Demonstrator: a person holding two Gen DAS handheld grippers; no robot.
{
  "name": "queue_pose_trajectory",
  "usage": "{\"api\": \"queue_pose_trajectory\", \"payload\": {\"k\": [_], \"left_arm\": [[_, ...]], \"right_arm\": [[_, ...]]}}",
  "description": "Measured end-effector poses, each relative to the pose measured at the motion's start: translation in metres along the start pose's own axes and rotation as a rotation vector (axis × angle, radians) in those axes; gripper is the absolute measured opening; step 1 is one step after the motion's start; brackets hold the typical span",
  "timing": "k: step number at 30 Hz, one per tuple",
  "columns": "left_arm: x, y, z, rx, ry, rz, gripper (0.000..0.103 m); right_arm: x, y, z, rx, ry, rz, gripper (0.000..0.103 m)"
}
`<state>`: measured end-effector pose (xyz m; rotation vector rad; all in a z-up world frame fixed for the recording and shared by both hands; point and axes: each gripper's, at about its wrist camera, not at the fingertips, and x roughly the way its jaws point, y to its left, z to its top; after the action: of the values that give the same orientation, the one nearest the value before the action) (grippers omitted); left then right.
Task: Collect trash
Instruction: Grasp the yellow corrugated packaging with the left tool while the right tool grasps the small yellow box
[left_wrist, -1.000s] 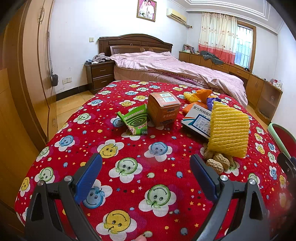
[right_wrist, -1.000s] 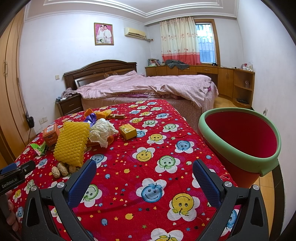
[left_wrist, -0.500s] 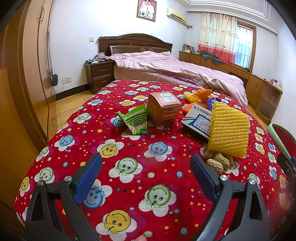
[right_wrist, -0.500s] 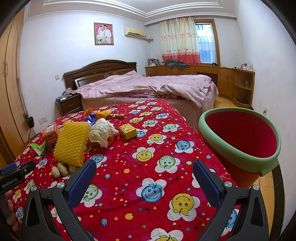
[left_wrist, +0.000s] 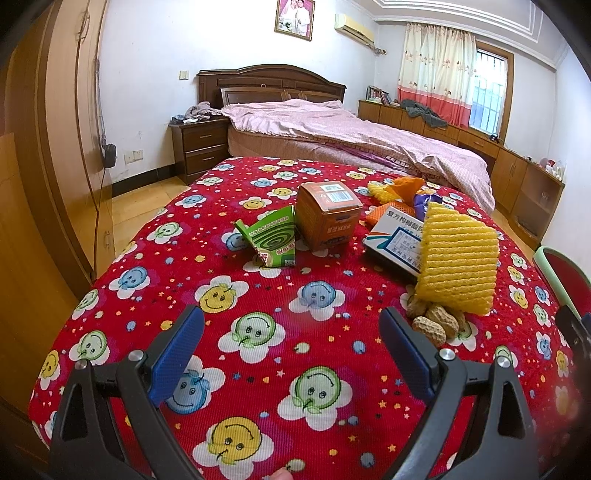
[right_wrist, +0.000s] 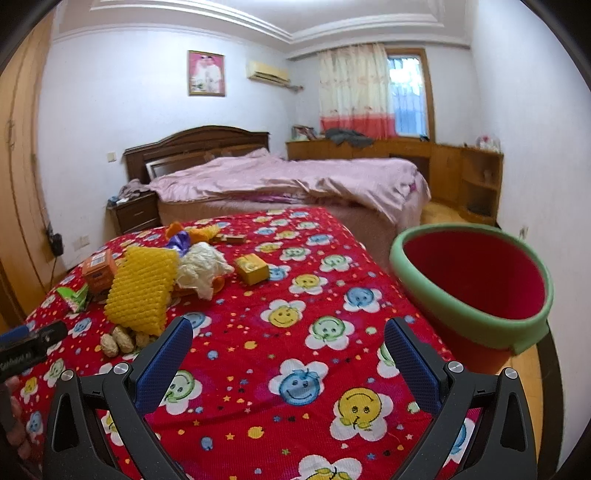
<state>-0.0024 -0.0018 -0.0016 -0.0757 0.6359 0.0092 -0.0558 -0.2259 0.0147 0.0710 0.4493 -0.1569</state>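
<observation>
Trash lies on a table under a red smiley-print cloth (left_wrist: 258, 295): a green coil box (left_wrist: 271, 240), an orange carton (left_wrist: 328, 218), a white medicine box (left_wrist: 393, 236), a yellow foam net (left_wrist: 458, 262) and peanuts (left_wrist: 432, 325). My left gripper (left_wrist: 291, 332) hovers open in front of them, holding nothing. In the right wrist view the foam net (right_wrist: 142, 288), a crumpled white bag (right_wrist: 201, 266) and a small yellow box (right_wrist: 252, 268) lie to the left. My right gripper (right_wrist: 288, 339) is open and empty over bare cloth. A red bin with a green rim (right_wrist: 461, 306) stands at the table's right edge.
Orange and purple wrappers (left_wrist: 399, 188) lie behind the boxes. A bed with pink bedding (right_wrist: 295, 181) stands beyond the table, with a nightstand (left_wrist: 201, 147) to its left. A wooden wardrobe (left_wrist: 44, 147) runs along the left. The left gripper's body (right_wrist: 29, 343) shows at the right view's left edge.
The right wrist view has shifted slightly down and left and is a little blurred, so the right gripper has moved a bit. The left gripper and the trash have not moved.
</observation>
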Motion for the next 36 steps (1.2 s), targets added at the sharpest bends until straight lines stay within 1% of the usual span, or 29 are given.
{"api": "queue_pose_trajectory", "payload": {"k": [3,6,8,14,19,21,23,25,27,29,31,33,35,36], "left_arm": [[-0.004,-0.004,0.007,0.012,0.013,-0.024,0.095],[-0.006,-0.013,0.013,0.033,0.019,-0.057,0.095],[-0.007,-0.023,0.018,0.049,0.037,-0.082,0.095],[-0.003,-0.054,0.029,0.108,0.087,-0.157,0.095],[0.008,-0.084,0.038,0.158,0.122,-0.217,0.095],[0.014,-0.093,0.04,0.176,0.131,-0.227,0.095],[0.024,-0.103,0.042,0.195,0.15,-0.222,0.095],[0.033,-0.107,0.043,0.189,0.169,-0.215,0.094],[0.04,-0.107,0.044,0.175,0.186,-0.22,0.085],[0.052,-0.107,0.044,0.166,0.224,-0.222,0.074],[0.059,-0.104,0.041,0.143,0.257,-0.228,0.068],[0.062,-0.1,0.04,0.124,0.272,-0.248,0.056],[0.061,-0.097,0.039,0.105,0.284,-0.296,0.038],[0.059,-0.095,0.039,0.096,0.281,-0.315,0.033]], "right_arm": [[-0.001,-0.002,0.001,0.0,0.022,0.004,0.103],[0.002,-0.008,0.004,0.038,0.054,0.004,0.103],[0.001,-0.016,0.007,0.061,0.071,-0.001,0.103],[-0.008,-0.034,0.01,0.089,0.073,-0.013,0.103],[-0.01,-0.044,0.012,0.12,0.094,-0.008,0.103],[-0.009,-0.047,0.013,0.128,0.099,0.005,0.103],[-0.008,-0.048,0.012,0.135,0.101,0.032,0.103],[-0.008,-0.048,0.013,0.13,0.101,0.046,0.103],[-0.009,-0.048,0.013,0.117,0.1,0.048,0.103],[-0.01,-0.047,0.013,0.107,0.097,0.05,0.103],[-0.011,-0.047,0.014,0.101,0.092,0.055,0.103],[-0.01,-0.046,0.016,0.098,0.094,0.062,0.103],[-0.007,-0.046,0.017,0.1,0.103,0.072,0.103],[-0.006,-0.046,0.018,0.103,0.109,0.079,0.103]]}}
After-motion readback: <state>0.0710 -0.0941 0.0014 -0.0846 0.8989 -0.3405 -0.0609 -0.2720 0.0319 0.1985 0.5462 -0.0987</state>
